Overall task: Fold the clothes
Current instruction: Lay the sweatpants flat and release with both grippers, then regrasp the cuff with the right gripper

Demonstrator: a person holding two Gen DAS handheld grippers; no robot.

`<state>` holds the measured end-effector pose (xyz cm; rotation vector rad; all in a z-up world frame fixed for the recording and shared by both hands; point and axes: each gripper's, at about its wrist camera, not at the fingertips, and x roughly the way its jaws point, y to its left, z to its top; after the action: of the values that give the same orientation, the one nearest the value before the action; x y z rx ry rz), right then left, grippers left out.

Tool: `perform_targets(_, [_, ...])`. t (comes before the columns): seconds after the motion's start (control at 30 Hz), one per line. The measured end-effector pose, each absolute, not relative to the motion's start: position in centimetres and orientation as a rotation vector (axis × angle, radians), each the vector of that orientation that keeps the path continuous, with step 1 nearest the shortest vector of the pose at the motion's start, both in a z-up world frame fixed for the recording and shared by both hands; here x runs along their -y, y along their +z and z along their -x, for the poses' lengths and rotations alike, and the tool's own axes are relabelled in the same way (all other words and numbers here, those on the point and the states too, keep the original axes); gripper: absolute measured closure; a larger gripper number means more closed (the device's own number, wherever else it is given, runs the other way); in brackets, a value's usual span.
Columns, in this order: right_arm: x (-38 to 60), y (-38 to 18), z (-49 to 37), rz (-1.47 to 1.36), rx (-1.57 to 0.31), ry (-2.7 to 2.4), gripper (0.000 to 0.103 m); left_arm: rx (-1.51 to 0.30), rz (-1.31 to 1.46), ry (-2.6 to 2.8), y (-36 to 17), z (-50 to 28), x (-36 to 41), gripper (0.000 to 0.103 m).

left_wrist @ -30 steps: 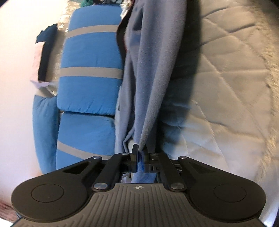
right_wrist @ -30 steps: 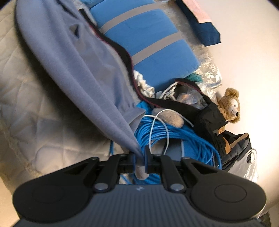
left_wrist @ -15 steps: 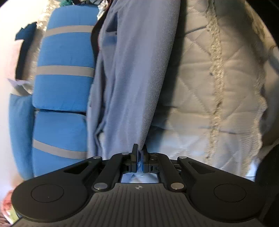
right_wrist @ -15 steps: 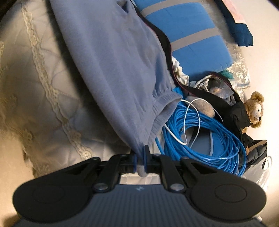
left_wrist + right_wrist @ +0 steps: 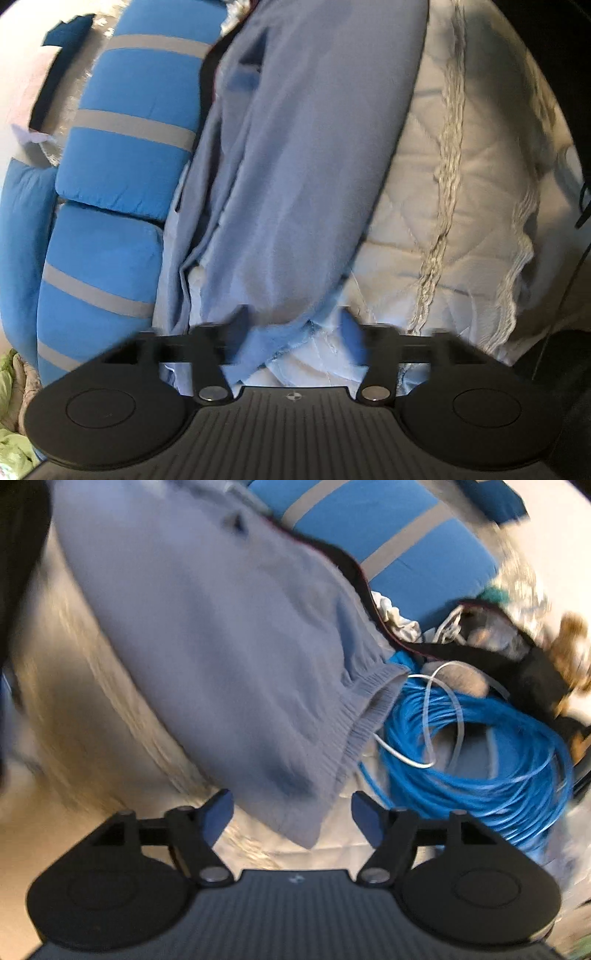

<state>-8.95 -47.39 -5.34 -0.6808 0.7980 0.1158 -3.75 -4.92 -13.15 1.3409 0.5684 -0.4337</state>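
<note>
Grey-blue fleece garment [image 5: 295, 177], ribbed cuff [image 5: 369, 705], loose between both wide-spread grippers [image 5: 291, 332] [image 5: 291, 812].

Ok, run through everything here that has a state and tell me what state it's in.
left gripper: open, cloth lying loose between its fingers
right gripper: open, holding nothing
grey-blue garment: unfolded, draped over the quilt
blue cable: coiled
</note>
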Motion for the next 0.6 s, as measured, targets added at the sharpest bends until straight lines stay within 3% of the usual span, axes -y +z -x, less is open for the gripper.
perform_targets(0.13, [49.3,-2.7,6.4,0.388,-0.743,0.069,0.022,-0.522,-1.266,-0.471,-11.7,4.5,4.7,0.040])
perform_targets(0.27, [51.1,-2.3,2.1,0.196,-0.703,0.011,0.030,-0.456,-1.175,-0.493,-10.1,4.9,4.3,0.040])
perform_targets(0.37, [52.2,-3.1,-1.3,0.103,-0.716,-0.003,0.038,-0.419,-1.041,-0.486,-8.6,4.3,3.9,0.030])
perform_targets(0.6, [53.0,-5.4,-5.8,0.013,-0.737,-0.054,0.042,-0.381,-0.781,-0.471,-5.2,3.1,2.9,0.025])
